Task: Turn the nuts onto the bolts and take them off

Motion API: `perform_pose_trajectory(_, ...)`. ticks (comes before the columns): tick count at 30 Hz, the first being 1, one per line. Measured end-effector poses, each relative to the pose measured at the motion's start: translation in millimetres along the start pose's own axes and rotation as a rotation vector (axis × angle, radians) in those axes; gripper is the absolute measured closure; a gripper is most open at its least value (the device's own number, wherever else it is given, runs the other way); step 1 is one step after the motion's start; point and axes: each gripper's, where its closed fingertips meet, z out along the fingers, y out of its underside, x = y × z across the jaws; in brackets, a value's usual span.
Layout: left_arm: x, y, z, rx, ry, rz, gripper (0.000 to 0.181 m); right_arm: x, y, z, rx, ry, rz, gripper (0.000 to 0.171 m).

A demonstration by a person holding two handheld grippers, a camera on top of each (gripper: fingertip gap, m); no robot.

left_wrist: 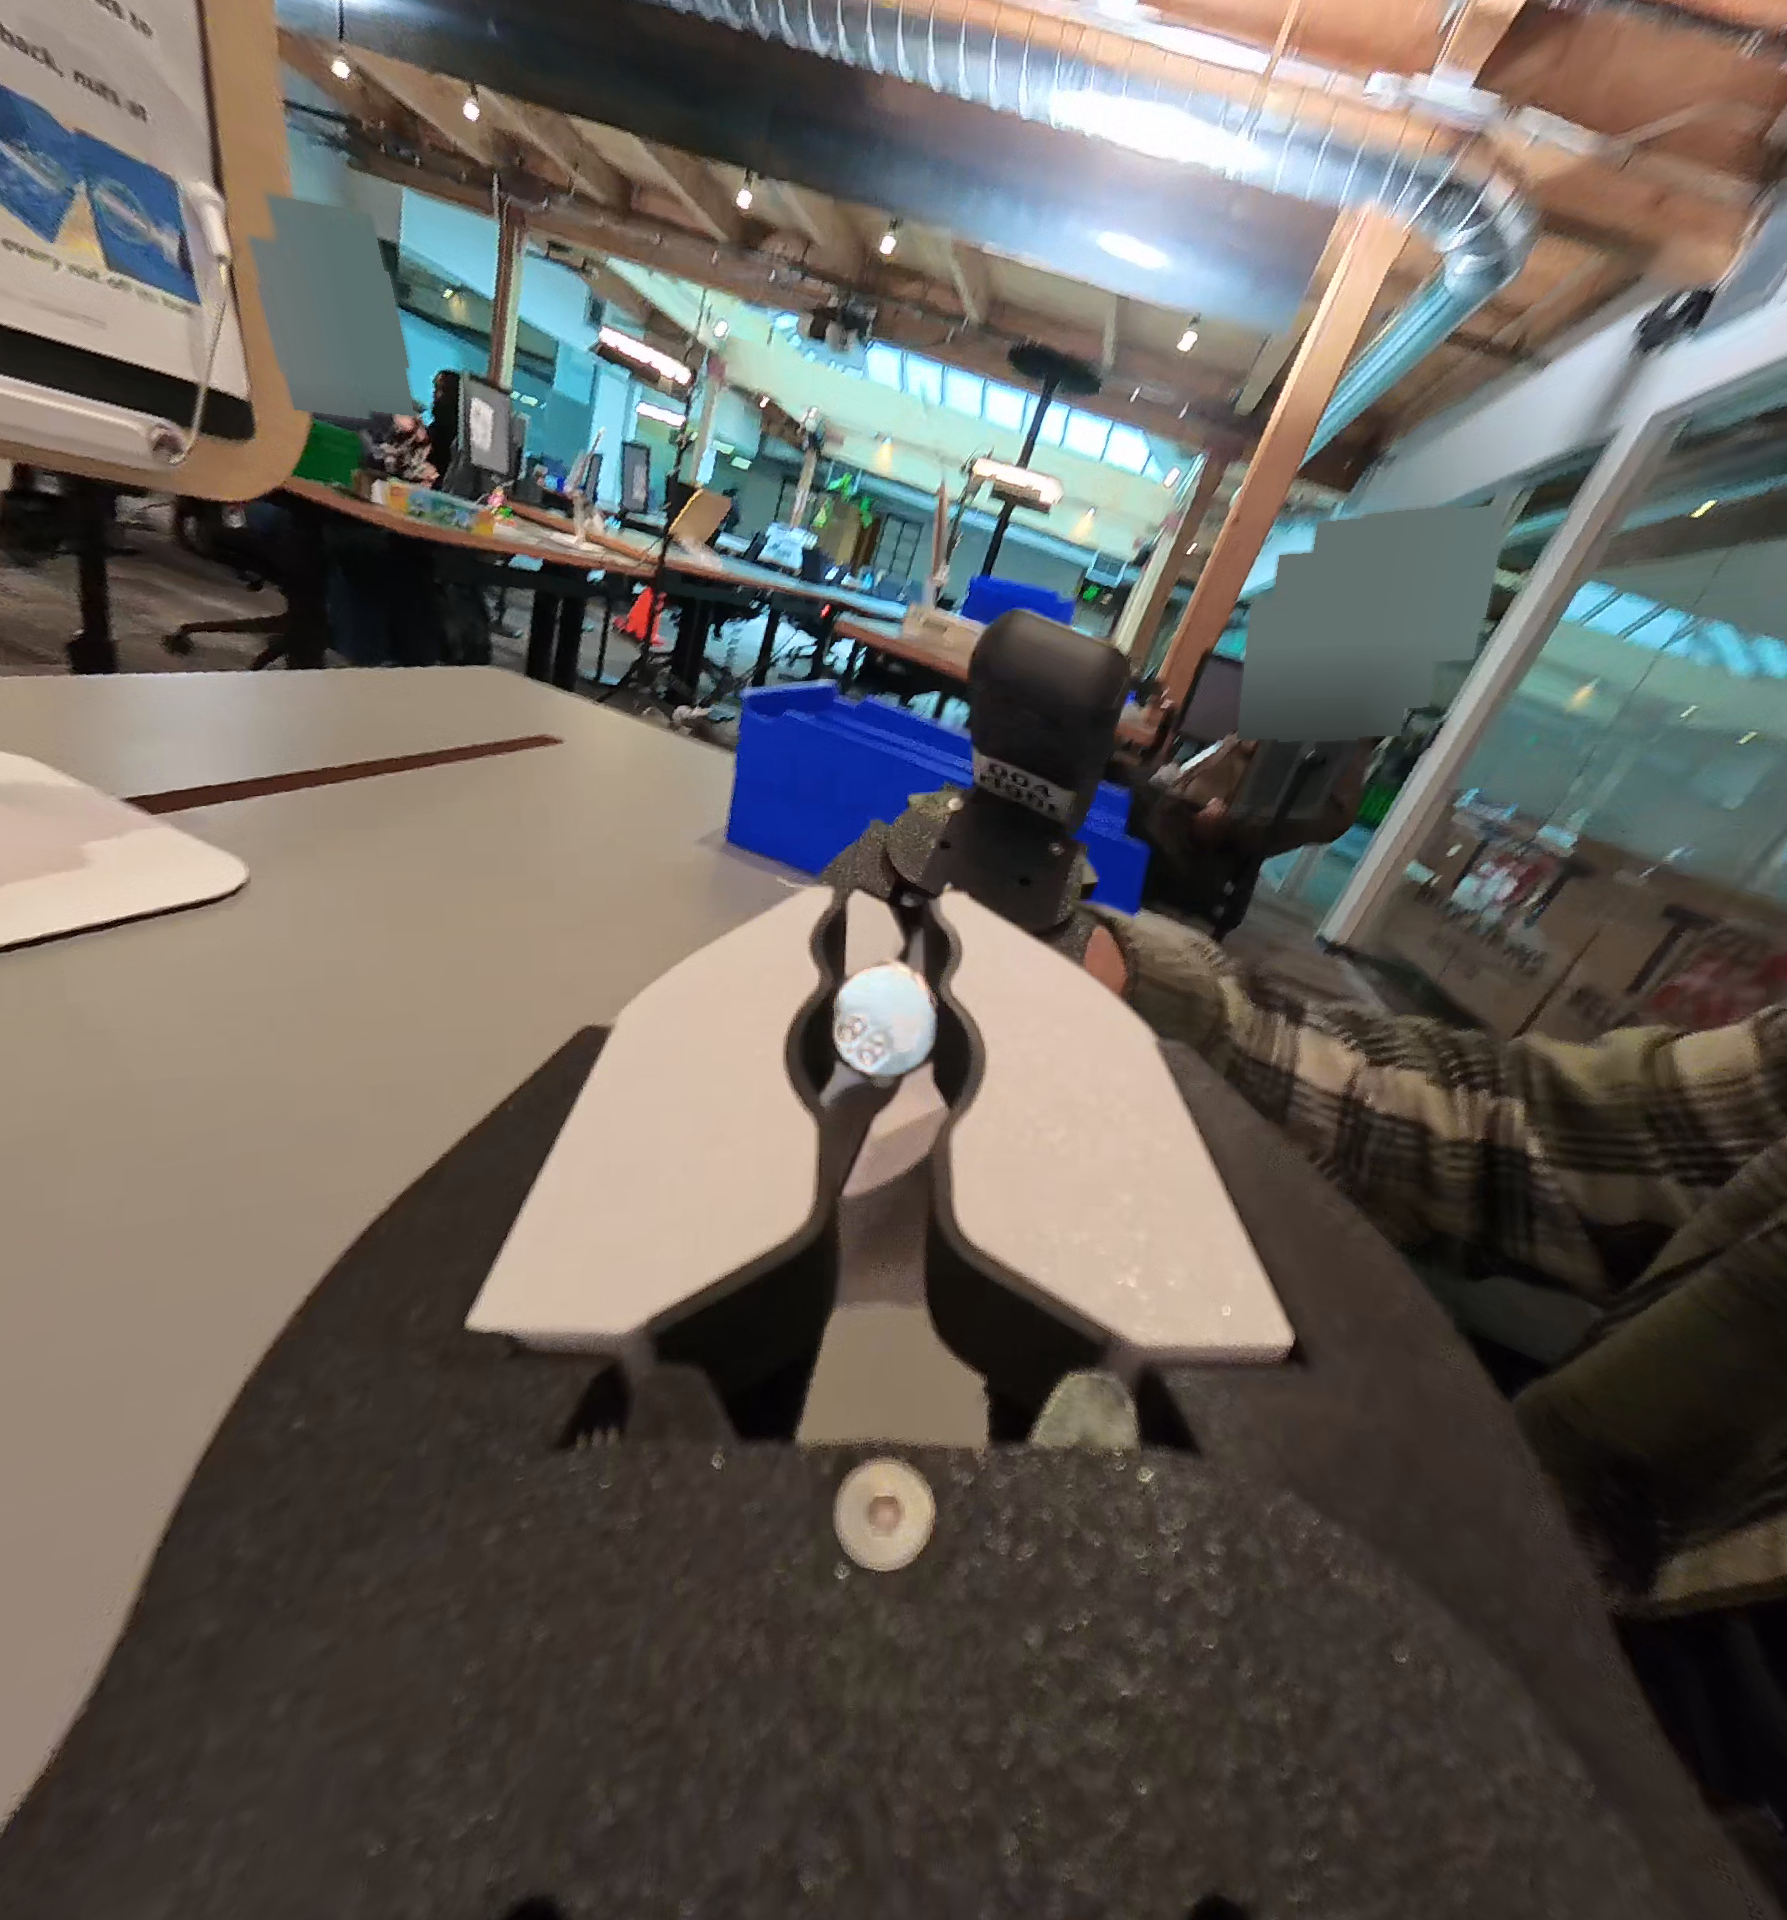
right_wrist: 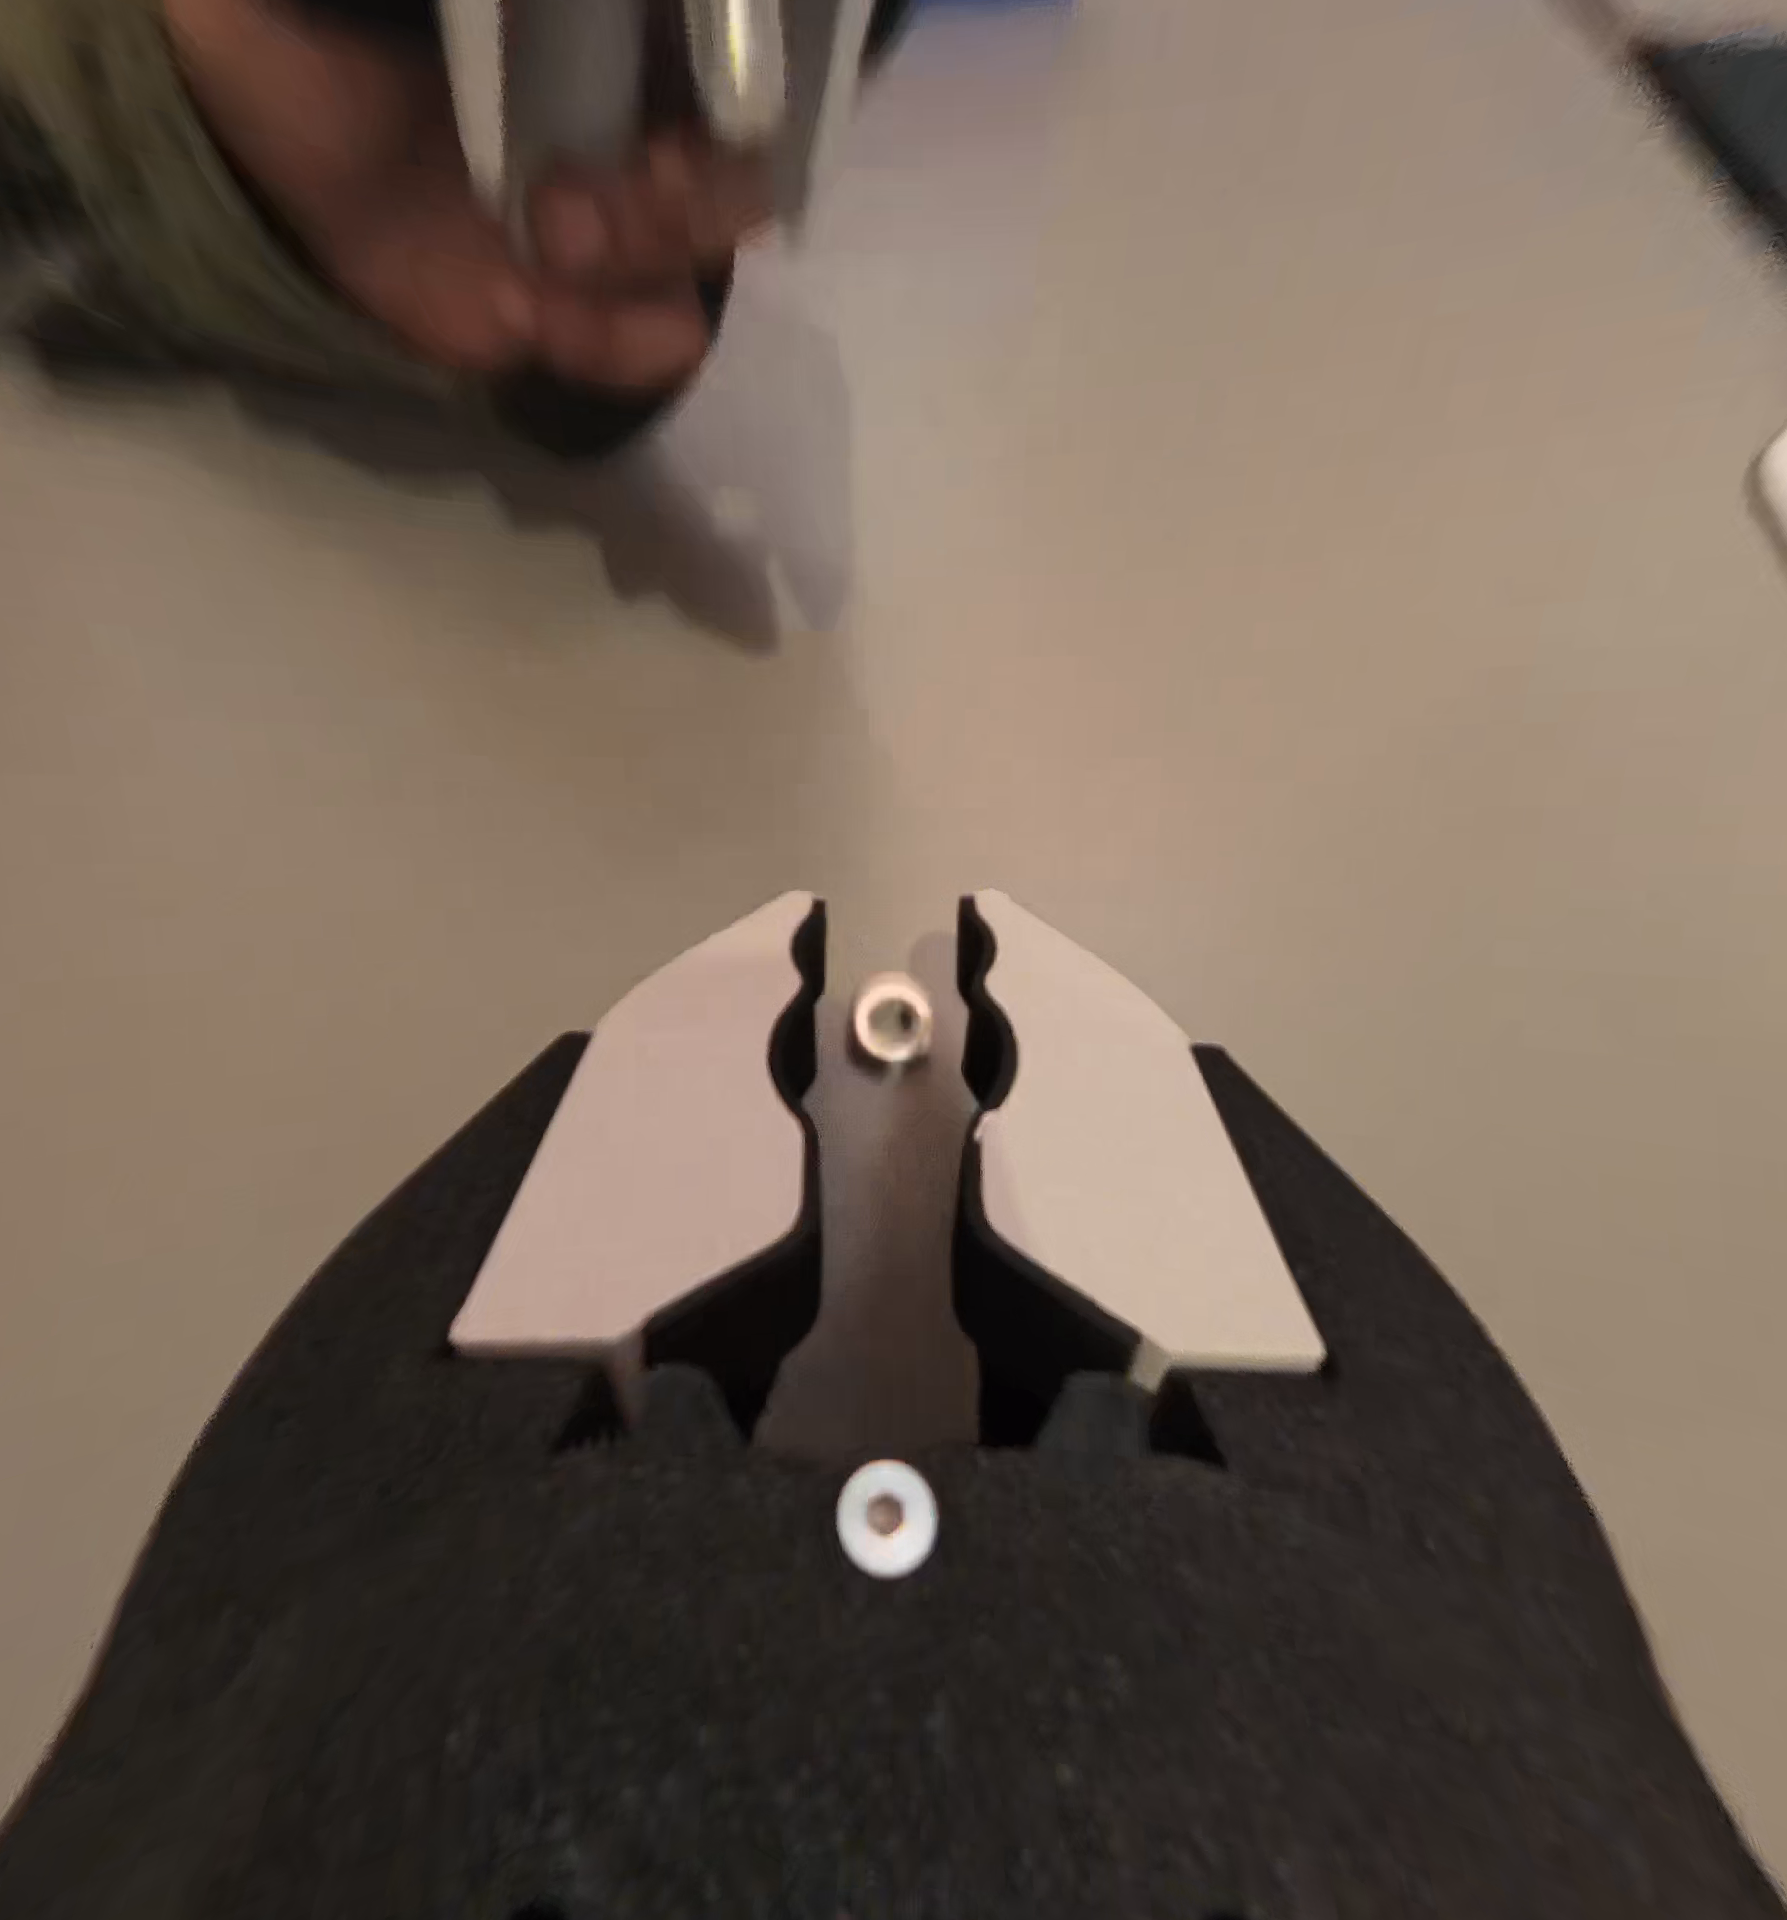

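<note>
In the left wrist view my left gripper (left_wrist: 887,914) is shut on a silver bolt (left_wrist: 884,1018), whose hex head faces the camera in the notch between the grey fingers (left_wrist: 702,1122). It is held above the grey table (left_wrist: 369,1039). The right gripper's black body (left_wrist: 1034,790) stands just beyond the left fingertips. In the right wrist view my right gripper (right_wrist: 891,925) is open and points down at the table (right_wrist: 1284,727). A small silver nut (right_wrist: 889,1023) lies between its fingers (right_wrist: 660,1143), touching neither. The view is motion-blurred.
Blue bins (left_wrist: 827,769) stand at the table's far edge. A white stand base (left_wrist: 68,883) and an instruction sheet (left_wrist: 68,187) are at the left. A plaid-sleeved arm (left_wrist: 1440,1101) reaches in from the right. A blurred hand (right_wrist: 556,270) is at the upper left of the right wrist view. Left tips to right tips: about 12 cm.
</note>
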Motion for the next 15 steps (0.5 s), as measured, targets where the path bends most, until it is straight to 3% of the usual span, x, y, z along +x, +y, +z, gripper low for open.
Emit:
perform_pose_trajectory(1, 3, -4, -1, 0.028, 0.024, -0.024, 0.167, -1, -20, -4, 0.100, 0.007, 0.011, 0.147)
perform_pose_trajectory(3, 7, -12, -3, 0.085, 0.057, -0.067, 0.168, -11, -63, -14, 0.330, -0.016, 0.032, 0.154)
perform_pose_trajectory(5, 8, -16, -4, 0.119, 0.088, -0.116, 0.168, -17, -88, -18, 0.445, -0.022, 0.055, 0.155)
perform_pose_trajectory(10, 12, -15, -1, 0.123, 0.107, -0.135, 0.168, -21, -105, -14, 0.505, 0.014, 0.046, 0.144)
perform_pose_trajectory(15, 17, -9, 6, 0.106, 0.118, -0.134, 0.167, -27, -109, -14, 0.528, -0.036, 0.059, 0.159)
